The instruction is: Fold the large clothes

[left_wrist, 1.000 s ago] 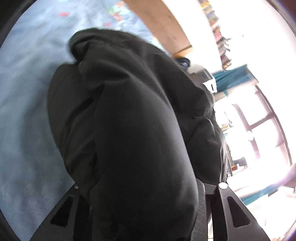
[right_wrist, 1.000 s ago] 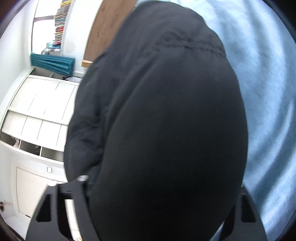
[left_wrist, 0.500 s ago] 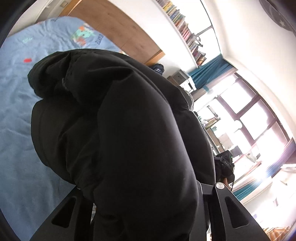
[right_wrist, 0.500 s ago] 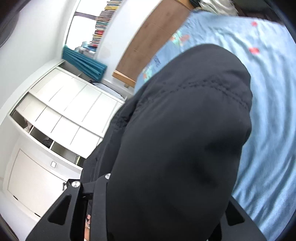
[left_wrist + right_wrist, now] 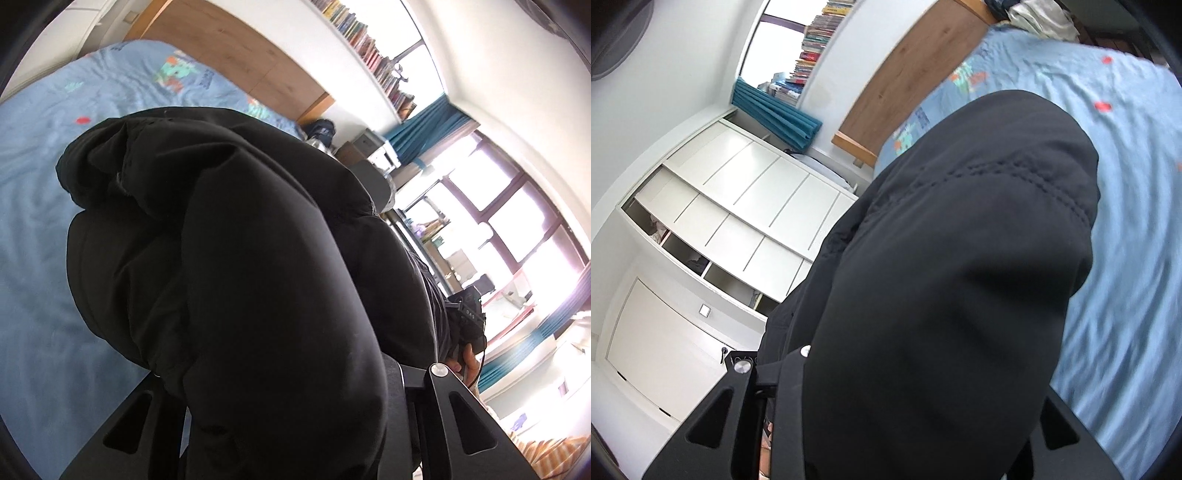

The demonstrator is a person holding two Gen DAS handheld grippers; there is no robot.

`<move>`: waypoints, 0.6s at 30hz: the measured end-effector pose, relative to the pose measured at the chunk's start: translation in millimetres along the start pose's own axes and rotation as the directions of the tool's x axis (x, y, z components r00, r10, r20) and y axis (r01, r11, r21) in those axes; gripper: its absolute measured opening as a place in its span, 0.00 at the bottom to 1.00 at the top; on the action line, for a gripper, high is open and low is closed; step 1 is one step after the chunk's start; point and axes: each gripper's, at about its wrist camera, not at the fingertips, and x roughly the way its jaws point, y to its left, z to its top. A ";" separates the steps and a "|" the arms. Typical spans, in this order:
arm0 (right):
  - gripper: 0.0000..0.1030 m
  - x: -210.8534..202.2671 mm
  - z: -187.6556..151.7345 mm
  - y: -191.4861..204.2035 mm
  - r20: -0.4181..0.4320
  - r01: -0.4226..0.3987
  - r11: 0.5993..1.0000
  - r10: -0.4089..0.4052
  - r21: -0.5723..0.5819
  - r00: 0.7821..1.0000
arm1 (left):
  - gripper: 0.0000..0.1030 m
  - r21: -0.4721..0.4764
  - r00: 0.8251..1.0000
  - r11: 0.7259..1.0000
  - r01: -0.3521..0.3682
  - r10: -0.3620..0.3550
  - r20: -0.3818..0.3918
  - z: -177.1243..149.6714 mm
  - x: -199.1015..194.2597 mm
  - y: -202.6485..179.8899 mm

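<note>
Black jacket (image 5: 258, 277) now higher above blue bedspread (image 5: 33, 258), clenched in both tools (image 5: 295, 435) (image 5: 897, 424), wooden headboard (image 5: 905, 77) beyond.

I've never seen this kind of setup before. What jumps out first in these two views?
A bulky black garment fills the middle of both views, bunched between each gripper's fingers: the left gripper and the right gripper both grip it above a blue bedspread. Behind, a bright window glares at right in the left view, and white cupboards stand at left in the right view.
</note>
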 end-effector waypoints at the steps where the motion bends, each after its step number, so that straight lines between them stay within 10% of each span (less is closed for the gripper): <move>1: 0.28 2.5 -6.2 -4.8 -0.008 0.003 1.000 -0.003 0.006 1.000 | 0.28 -0.006 1.000 1.000 -0.011 0.011 -0.011 -7.4 -0.4 4.8; 8: 0.30 0.5 -50.9 -66.4 -0.059 0.066 0.996 -0.063 0.060 0.996 | 0.37 -0.117 0.995 0.991 -0.064 0.055 -0.078 -54.3 -3.1 60.6; 18: 0.89 -41.0 -73.2 -143.5 -0.086 0.268 0.954 -0.258 0.131 0.962 | 0.69 -0.216 0.982 0.962 -0.167 0.142 -0.126 -68.0 -59.2 108.6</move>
